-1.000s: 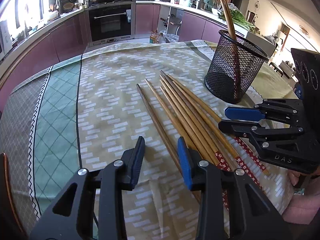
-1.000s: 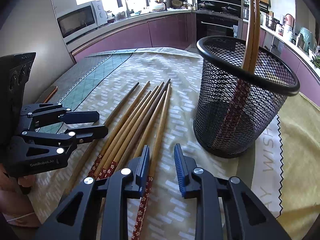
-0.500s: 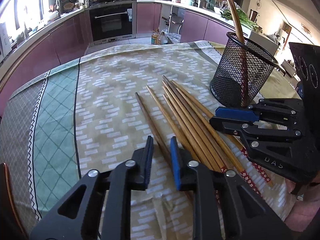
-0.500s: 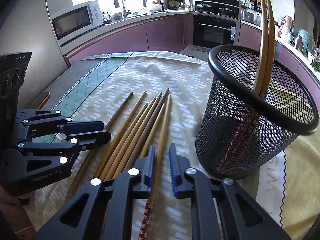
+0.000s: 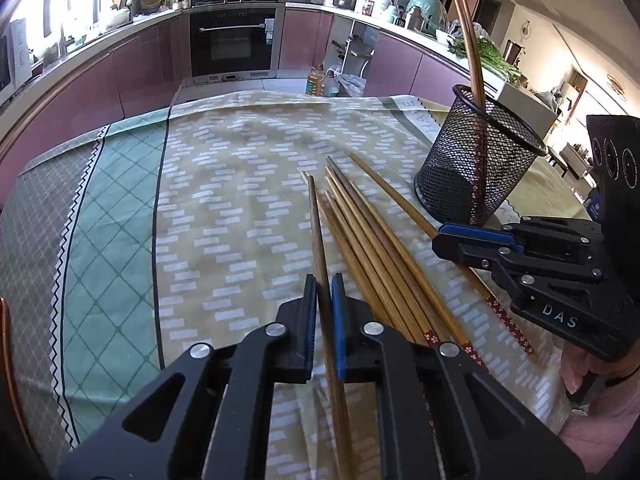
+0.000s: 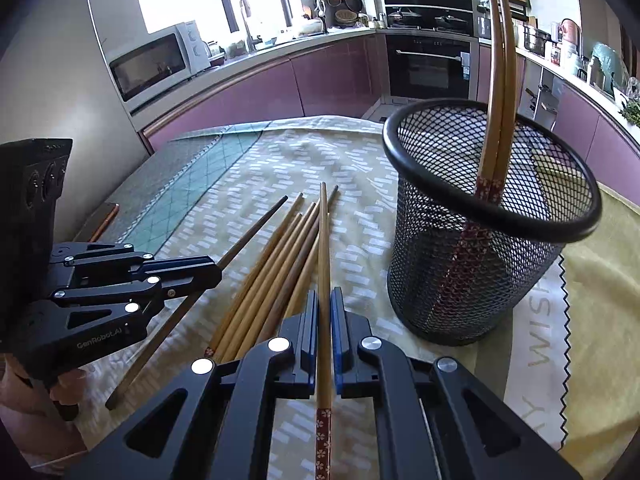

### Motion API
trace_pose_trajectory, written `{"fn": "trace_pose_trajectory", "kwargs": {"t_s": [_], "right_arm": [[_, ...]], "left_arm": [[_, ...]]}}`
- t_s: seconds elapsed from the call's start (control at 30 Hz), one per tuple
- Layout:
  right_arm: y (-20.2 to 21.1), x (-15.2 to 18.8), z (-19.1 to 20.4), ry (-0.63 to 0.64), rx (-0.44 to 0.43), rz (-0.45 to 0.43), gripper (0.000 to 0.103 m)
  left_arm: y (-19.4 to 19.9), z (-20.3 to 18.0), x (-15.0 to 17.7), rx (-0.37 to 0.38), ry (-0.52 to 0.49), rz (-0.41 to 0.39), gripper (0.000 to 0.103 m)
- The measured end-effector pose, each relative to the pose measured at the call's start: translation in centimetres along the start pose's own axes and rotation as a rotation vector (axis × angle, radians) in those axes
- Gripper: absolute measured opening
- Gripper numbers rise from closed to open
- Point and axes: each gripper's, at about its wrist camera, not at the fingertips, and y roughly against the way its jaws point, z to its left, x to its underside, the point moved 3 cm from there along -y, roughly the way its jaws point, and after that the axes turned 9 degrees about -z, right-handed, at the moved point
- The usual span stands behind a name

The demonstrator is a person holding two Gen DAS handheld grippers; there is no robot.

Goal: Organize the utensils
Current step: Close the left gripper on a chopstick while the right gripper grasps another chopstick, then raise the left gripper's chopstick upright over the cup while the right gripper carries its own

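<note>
The left gripper [image 5: 325, 296] is clamped on a dark chopstick [image 5: 316, 224], the right gripper [image 6: 325, 308] on a light chopstick [image 6: 324, 240]. Loose chopsticks [image 6: 276, 264] lie between both grippers; the mesh holder [image 6: 480, 248] stands right of the right gripper

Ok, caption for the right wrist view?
Right hand-held gripper shut on one chopstick beside the mesh holder.

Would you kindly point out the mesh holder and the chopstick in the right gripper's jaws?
mesh holder [image 6: 472, 280], right wrist view, front mesh wall.
chopstick [image 6: 324, 264], right wrist view, bare wooden shaft.
</note>
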Motion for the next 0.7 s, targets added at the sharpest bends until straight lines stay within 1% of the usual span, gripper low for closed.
{"fn": "trace_pose_trajectory", "kwargs": {"t_s": [0.17,0.3,0.57,0.7], "right_arm": [[1.8,-0.4,0.2,-0.001,-0.034,-0.039,0.005],[3.6,-1.0,0.4,-0.003,-0.065,-0.084,0.005],[6.7,-2.1,0.0,-0.014,-0.083,-0.169,0.005],[8.0,-2.4,-0.6,-0.026,-0.091,-0.207,0.005]], "left_arm": [[1.6,-0.1,-0.5,0.028,0.002,-0.029,0.008],[3.6,-0.6,-1.3,0.076,0.000,-0.069,0.008],[7.3,-1.5,-3.3,0.184,0.008,-0.141,0.008],[9.0,-1.9,-4.0,0.217,0.011,-0.177,0.008]]}}
